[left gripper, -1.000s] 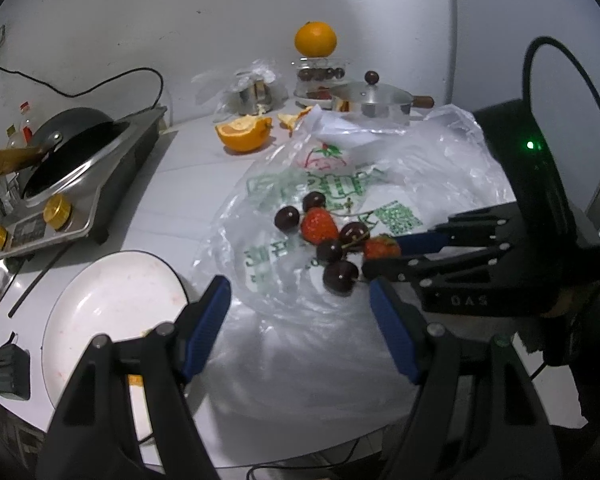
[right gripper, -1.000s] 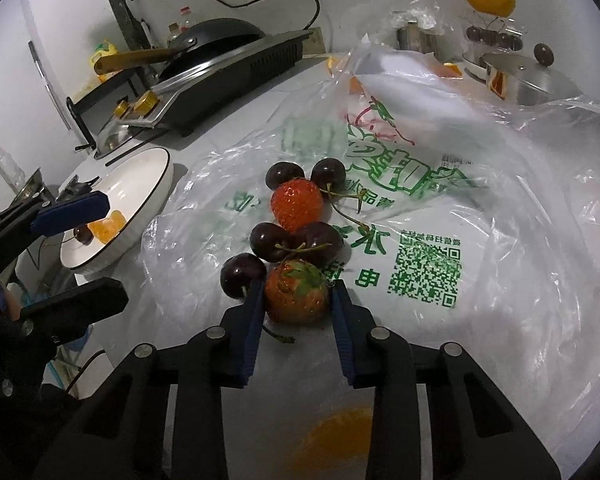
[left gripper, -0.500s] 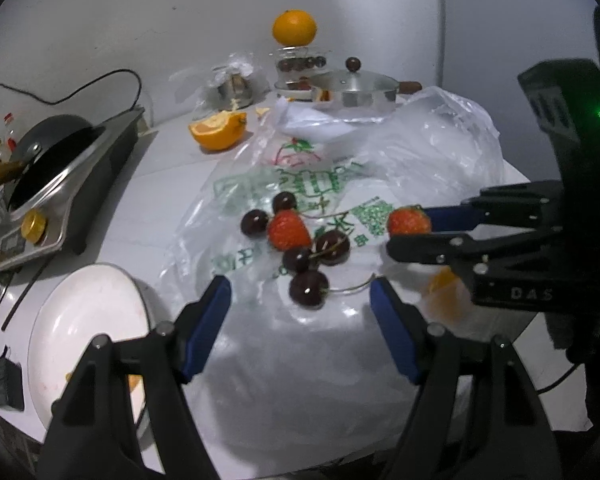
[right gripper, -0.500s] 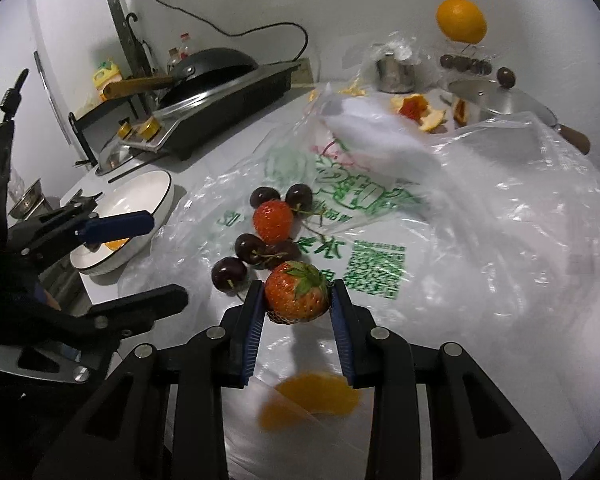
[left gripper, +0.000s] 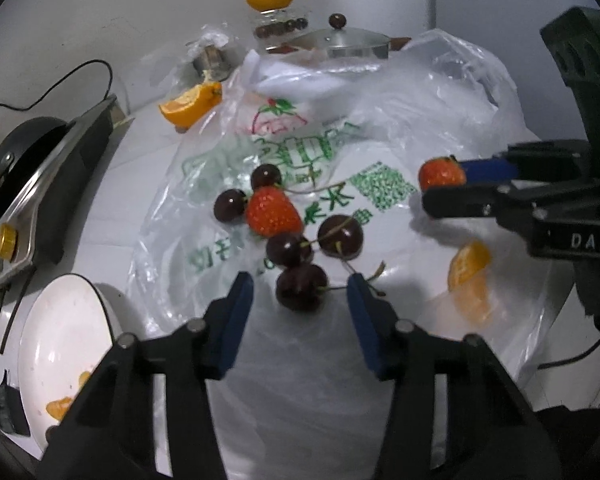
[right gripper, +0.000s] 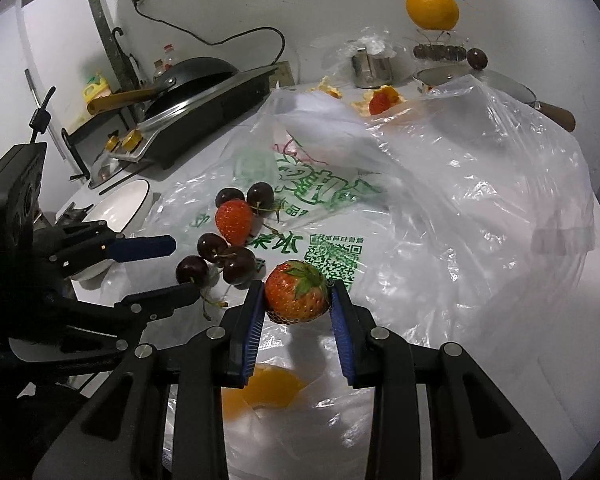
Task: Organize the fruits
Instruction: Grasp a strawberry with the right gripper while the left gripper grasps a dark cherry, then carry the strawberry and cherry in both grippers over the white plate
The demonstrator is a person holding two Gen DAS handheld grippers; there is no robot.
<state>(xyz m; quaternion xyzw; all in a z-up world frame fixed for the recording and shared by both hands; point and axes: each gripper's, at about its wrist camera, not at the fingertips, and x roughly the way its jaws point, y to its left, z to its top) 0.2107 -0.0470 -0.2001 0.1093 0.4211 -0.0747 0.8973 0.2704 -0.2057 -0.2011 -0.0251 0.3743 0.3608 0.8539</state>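
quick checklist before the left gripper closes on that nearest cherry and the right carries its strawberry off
1. Right gripper shut on the strawberry, pads on both sides: ok.
2. Strawberry lifted clear of the plastic bag: ok.
3. Left gripper has just been closing; nearest cherry sits between its fingers, not yet touched: ok.
4. Neighbouring cherry touches the nearest one and may get nudged: not ok.
5. White plate has bare room for fruit: ok.
6. Cherry stem free of the others: cannot tell.

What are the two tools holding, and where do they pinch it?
The right tool pinches a strawberry by its sides. The left tool, just closing around a cherry, holds nothing.
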